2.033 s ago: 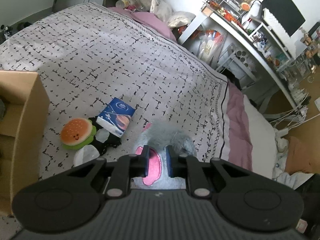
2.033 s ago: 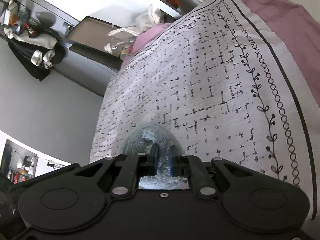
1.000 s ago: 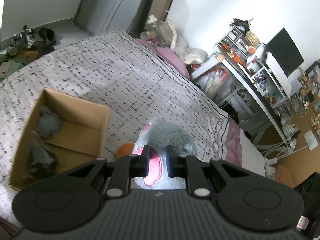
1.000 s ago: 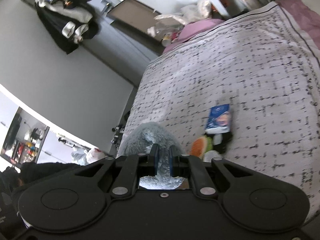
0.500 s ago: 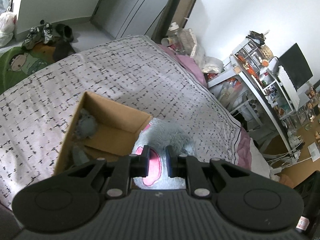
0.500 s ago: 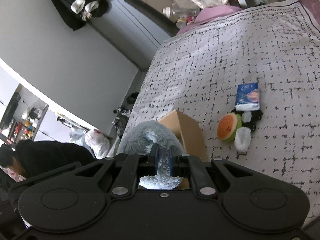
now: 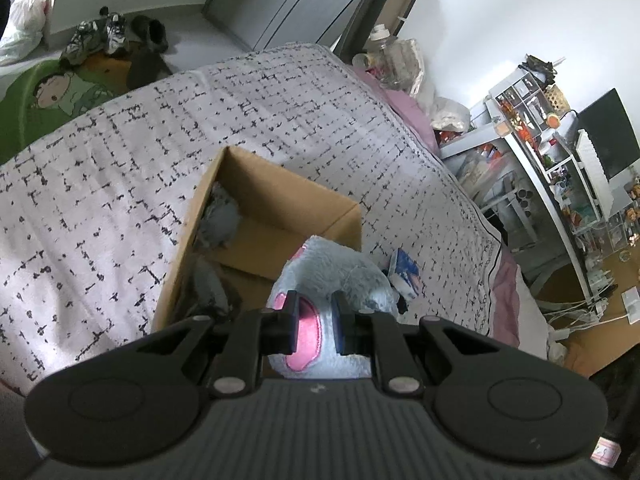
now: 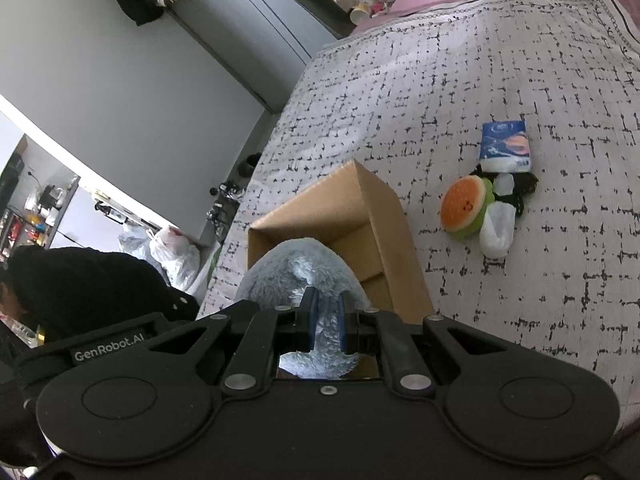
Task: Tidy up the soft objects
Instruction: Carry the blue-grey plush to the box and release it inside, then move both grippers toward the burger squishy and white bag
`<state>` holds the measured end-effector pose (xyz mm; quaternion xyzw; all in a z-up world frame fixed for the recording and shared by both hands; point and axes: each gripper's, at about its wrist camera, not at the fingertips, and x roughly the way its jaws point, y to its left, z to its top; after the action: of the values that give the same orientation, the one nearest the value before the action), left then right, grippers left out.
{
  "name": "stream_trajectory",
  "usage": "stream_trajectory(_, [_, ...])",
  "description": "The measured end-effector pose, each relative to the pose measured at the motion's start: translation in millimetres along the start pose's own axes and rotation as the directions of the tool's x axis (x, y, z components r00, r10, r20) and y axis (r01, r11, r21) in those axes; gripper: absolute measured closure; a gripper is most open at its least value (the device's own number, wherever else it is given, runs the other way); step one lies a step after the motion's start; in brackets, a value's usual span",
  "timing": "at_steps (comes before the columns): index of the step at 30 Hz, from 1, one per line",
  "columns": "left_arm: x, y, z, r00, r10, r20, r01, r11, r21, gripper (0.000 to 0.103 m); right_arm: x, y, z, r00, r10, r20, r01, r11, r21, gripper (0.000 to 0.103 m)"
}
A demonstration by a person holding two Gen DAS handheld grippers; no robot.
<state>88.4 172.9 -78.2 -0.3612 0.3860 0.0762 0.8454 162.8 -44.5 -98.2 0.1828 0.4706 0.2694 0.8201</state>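
Note:
Both grippers hold one fluffy light-blue plush toy with a pink patch (image 7: 340,276), lifted above the bed. My left gripper (image 7: 314,322) is shut on its pink part. My right gripper (image 8: 327,322) is shut on its blue fur (image 8: 300,272). An open cardboard box (image 7: 288,204) stands on the bed just below and beyond the plush; it also shows in the right wrist view (image 8: 384,216). Grey soft items (image 7: 220,220) lie inside it. A burger-shaped plush (image 8: 464,204) lies on the bedspread to the right of the box.
A blue tissue pack (image 8: 505,146), a black cloth (image 8: 520,188) and a white plastic piece (image 8: 496,228) lie by the burger plush. The patterned bedspread (image 7: 120,168) covers the bed. A cluttered desk (image 7: 552,168) stands right; shoes (image 7: 108,36) are on the floor.
Both grippers carried the blue plush up and leftward from the bedspread to over the cardboard box. The box has come nearer and more central in both views.

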Motion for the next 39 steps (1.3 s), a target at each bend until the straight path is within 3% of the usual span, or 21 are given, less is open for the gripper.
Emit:
stream_trajectory(3, [1, 1, -3, 1.000, -0.003, 0.005, 0.003, 1.000, 0.012, 0.087, 0, 1, -3, 1.000, -0.014, 0.006, 0.014, 1.000, -0.011, 0.092])
stream_trajectory(7, [6, 5, -5, 1.000, -0.006, -0.007, 0.006, 1.000, -0.012, 0.087, 2, -1, -4, 0.999, -0.032, -0.002, 0.032, 0.999, 0.000, 0.082])
stream_trajectory(9, [3, 4, -5, 1.000, -0.003, -0.011, 0.003, 1.000, -0.006, 0.087, 2, -4, -4, 0.997, -0.057, -0.045, 0.057, 0.998, 0.013, 0.050])
stream_trajectory(16, [-3, -4, 1, 0.999, 0.039, -0.036, -0.039, 0.999, 0.006, 0.082, -22, -13, 2, 0.999, -0.035, -0.009, 0.035, 0.999, 0.003, 0.030])
stream_trajectory(18, [-3, -8, 1, 0.998, 0.044, -0.036, -0.043, 0.999, 0.017, 0.076, -30, -18, 7, 0.999, -0.037, 0.008, 0.037, 0.999, -0.004, 0.021])
stream_trajectory(21, [-1, -19, 0, 0.996, 0.079, -0.040, -0.077, 0.996, 0.050, 0.058, -41, -27, 13, 0.999, -0.029, 0.036, 0.029, 0.999, -0.012, 0.012])
stream_trajectory(23, [0, -25, -1, 0.995, 0.097, -0.034, -0.095, 0.993, 0.065, 0.048, -49, -37, 19, 0.998, -0.029, 0.055, 0.030, 0.999, -0.016, 0.011])
stream_trajectory(29, [2, -41, -3, 0.995, 0.097, -0.014, -0.096, 0.992, 0.084, 0.037, -56, -58, 24, 0.993, -0.065, 0.101, 0.067, 0.998, -0.013, 0.004])
stream_trajectory(39, [17, -67, -7, 0.993, 0.116, -0.030, -0.111, 0.984, 0.138, 0.034, -59, -95, 35, 0.991, -0.075, 0.107, 0.072, 0.997, 0.037, 0.004])
